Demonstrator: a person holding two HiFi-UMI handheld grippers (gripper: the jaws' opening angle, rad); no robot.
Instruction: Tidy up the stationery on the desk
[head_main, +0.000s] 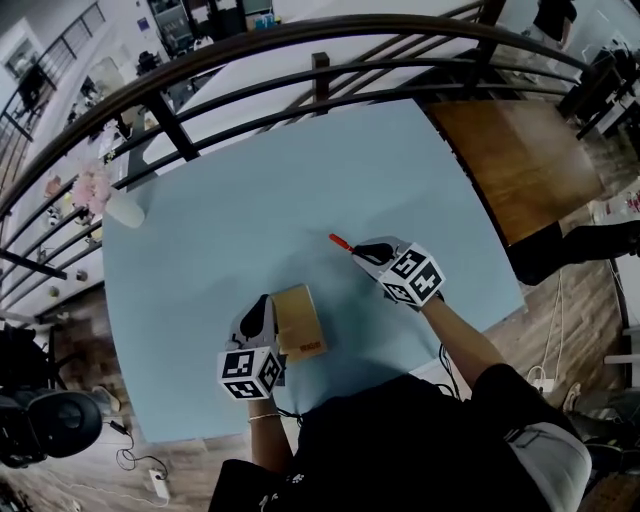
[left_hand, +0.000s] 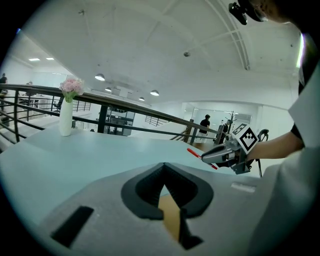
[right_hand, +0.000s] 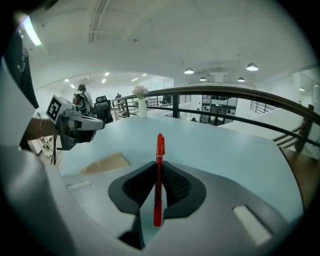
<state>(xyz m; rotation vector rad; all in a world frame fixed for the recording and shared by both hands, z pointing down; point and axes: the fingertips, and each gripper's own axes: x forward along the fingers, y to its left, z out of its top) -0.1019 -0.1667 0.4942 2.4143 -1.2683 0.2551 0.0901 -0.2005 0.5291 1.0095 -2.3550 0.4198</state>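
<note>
**Red pen (right_hand: 159, 175) gripped, box waiting**

My right gripper (head_main: 362, 252) is closed on the red pen, which pokes out past the jaw tips above the blue desk (head_main: 250, 200). My left gripper (head_main: 262, 315) pinches 1 thin wall of the tan box (head_main: 300, 322), which sits near the desk's front edge. I judge this the carry step, with the pen not yet stowed. Next I must bring the pen over the box, line it up with the opening, then let go.

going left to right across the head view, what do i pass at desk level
white vase → left gripper → tan box → red pen → right gripper → brown wooden table
</note>
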